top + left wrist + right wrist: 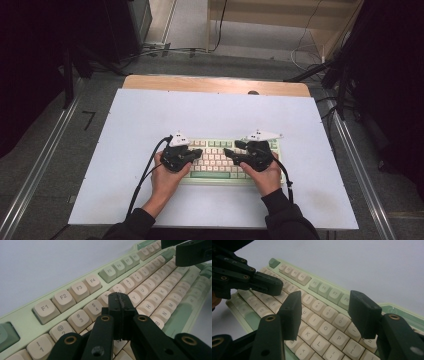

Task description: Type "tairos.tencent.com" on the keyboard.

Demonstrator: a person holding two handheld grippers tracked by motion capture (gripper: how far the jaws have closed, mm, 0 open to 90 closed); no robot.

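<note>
A pale green keyboard point(216, 144) with cream keycaps lies on the white mat, towards its near side. My left gripper point(199, 152) is shut with nothing between its jaws. Its tip point(119, 298) hovers low over the number row and the letters below it, near the keyboard's point(79, 288) left half. My right gripper point(230, 148) stands open over the right half of the keyboard point(325, 291). Its two black jaws are spread above the U, I and O keys with nothing between them point(325, 298). Both tips point towards each other across the middle of the keys.
A white mat point(150, 115) covers the table, with a strip of bare wood point(215, 84) at the far edge. Metal rails point(40, 165) run along both sides. Cables point(305, 55) lie on the floor beyond, and dark equipment stands at both far corners.
</note>
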